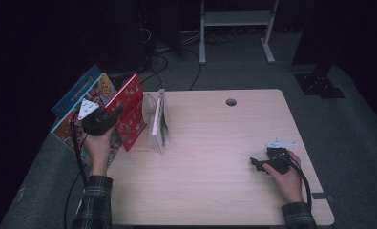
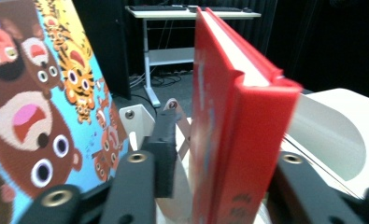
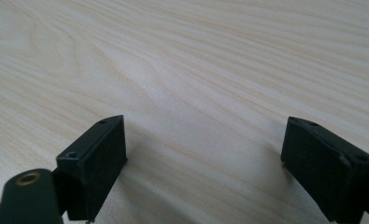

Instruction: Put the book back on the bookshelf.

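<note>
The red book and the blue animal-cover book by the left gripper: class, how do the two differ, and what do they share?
The red book has a plain red spine and sits between the left gripper's jaws; the blue animal-cover book shows cartoon bears and tigers and lies outside them. In the high view the red book stands nearer the white stand, the blue one farther left. Both lean upright at the table's left edge.
</note>
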Available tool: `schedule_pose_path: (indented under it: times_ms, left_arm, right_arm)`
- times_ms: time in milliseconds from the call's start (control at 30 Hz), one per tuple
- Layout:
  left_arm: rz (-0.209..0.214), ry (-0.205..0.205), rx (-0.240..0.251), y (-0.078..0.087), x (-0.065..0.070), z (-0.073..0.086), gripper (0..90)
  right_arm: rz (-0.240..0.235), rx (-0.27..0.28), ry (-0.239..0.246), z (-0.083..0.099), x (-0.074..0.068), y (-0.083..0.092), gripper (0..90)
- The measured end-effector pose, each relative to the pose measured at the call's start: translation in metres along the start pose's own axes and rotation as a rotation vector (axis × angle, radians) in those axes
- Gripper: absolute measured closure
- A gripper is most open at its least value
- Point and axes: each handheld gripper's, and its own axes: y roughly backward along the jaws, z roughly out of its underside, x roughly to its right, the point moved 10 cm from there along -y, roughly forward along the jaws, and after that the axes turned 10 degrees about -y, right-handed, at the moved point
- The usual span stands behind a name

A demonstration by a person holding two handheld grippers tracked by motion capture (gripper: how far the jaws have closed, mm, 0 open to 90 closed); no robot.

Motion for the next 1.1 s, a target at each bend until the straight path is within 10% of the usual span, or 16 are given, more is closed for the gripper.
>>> schedule_pose_path:
  times_ms: [700,1100]
  left_arm:
    - [-0.008,0.006,-0.041,0.041,0.017,0.007,12.1]
    - [0.009,-0.009,-0.044,0.065,0.041,0.020,0.1]
  right_arm:
    - [0.000,0.000,-0.001,0.000,0.000,0.000,13.0]
    - [0.000,0.001,0.001,0.000,0.000,0.000,13.0]
